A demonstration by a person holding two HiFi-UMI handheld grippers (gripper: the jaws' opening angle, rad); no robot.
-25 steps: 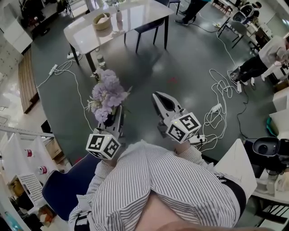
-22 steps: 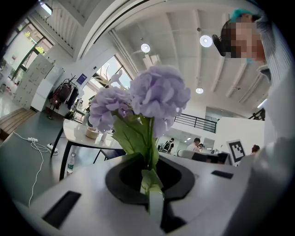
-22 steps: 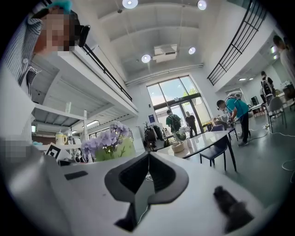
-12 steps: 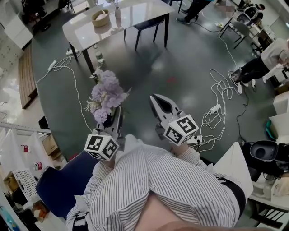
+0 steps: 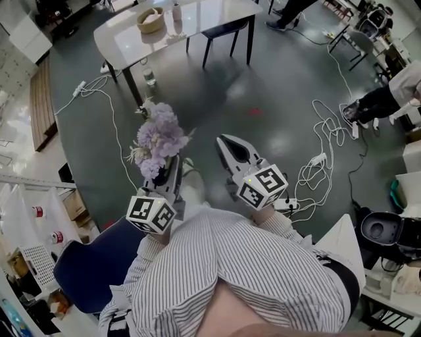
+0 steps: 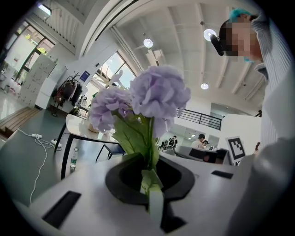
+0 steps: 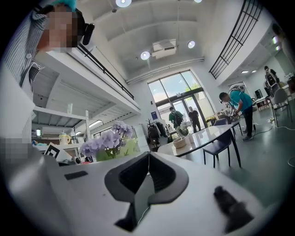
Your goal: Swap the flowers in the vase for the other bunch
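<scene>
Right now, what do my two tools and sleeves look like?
The left tool and right tool are white shells with dark padding round tapered jaws. Each carries a white cube with black square markers at its rear. The sleeves are long, white with thin dark stripes. No cables visible on either.

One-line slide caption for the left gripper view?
Left tongs shut on the green stems of a pale purple flower bunch, white table far behind.

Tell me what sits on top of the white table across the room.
A round tan basket and a small pale vase stand side by side on the white table. The basket's contents are too small to tell, and the picture's edge cuts off the vase's top.
</scene>
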